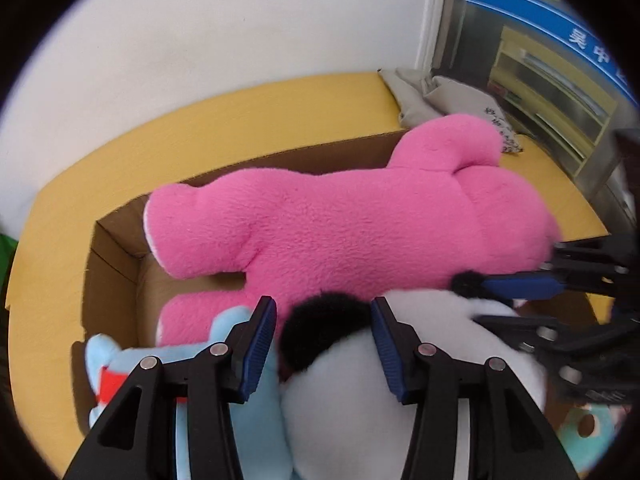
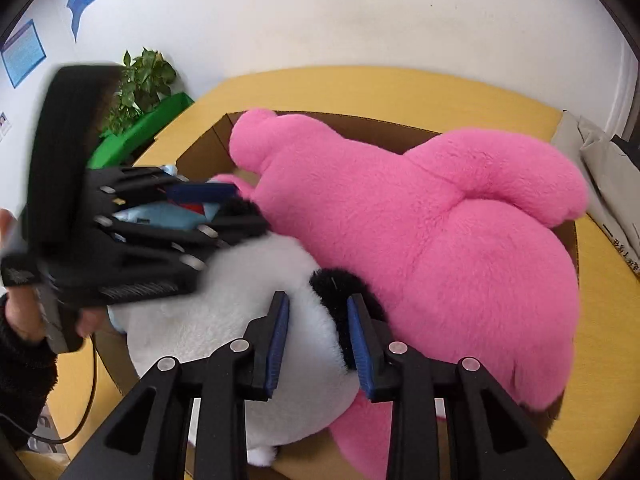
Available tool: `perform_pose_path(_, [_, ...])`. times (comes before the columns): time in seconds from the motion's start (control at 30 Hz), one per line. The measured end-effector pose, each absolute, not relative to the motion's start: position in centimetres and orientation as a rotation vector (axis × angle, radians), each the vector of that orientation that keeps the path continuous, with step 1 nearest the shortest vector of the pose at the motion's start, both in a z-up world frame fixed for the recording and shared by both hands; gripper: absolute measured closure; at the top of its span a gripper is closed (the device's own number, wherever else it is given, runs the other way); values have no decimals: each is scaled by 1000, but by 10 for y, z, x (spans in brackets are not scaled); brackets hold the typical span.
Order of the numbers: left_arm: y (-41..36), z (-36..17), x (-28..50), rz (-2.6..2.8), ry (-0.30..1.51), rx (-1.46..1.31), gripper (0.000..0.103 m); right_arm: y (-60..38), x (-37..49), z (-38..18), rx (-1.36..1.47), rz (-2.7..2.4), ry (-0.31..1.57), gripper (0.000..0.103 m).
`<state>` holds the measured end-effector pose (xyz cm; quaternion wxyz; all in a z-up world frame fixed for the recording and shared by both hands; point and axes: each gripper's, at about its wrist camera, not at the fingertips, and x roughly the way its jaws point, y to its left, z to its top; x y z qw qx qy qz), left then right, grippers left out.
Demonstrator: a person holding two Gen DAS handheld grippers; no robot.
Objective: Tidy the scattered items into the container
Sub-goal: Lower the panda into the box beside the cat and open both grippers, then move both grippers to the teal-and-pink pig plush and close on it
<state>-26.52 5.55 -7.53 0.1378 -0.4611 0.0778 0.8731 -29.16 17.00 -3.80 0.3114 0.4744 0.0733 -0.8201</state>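
A large pink plush [image 1: 360,216] [image 2: 440,240] lies across an open cardboard box [image 1: 116,248] [image 2: 200,152] on a yellow table [image 1: 240,120]. In front of it sits a white panda plush [image 1: 340,400] [image 2: 240,300] with black ears. My left gripper [image 1: 324,340] [image 2: 236,208] is shut on one black ear [image 1: 320,328]. My right gripper [image 2: 320,340] [image 1: 476,300] is shut on the other ear [image 2: 340,284] together with some white fur. A light blue plush [image 1: 104,360] [image 2: 160,216] with a red patch lies at the box's left side, partly hidden by the left gripper.
Grey cloth bags [image 1: 440,96] [image 2: 592,152] lie on the table's far right. A potted plant [image 2: 140,80] and a green box [image 2: 140,132] stand beyond the table's left edge. A teal ring toy [image 1: 588,428] shows at the lower right. A sleeved hand [image 2: 16,308] holds the left gripper.
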Motion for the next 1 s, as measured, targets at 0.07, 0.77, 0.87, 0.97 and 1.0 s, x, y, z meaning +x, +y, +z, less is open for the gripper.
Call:
perform_pose_path(0.07, [62, -84, -262, 2526, 313, -1356, 56, 165, -293, -48, 1285, -2160, 202, 71])
perform_pose_path(0.77, [-3, -30, -152, 2615, 173, -1231, 51, 263, -154, 34, 1053, -2314, 72, 1])
perform_pose_path(0.87, [-16, -55, -131, 2591, 127, -1311, 51, 255, -166, -5, 1192, -2285, 48, 1])
perform_pose_path(0.97, [-25, -79, -124, 2559, 83, -1385, 51, 243, -175, -39, 1298, -2275, 91, 5])
perform_pose_path(1.0, [-30, -83, -120, 2554, 60, -1394, 51, 242, -177, -49, 1339, -2268, 97, 6])
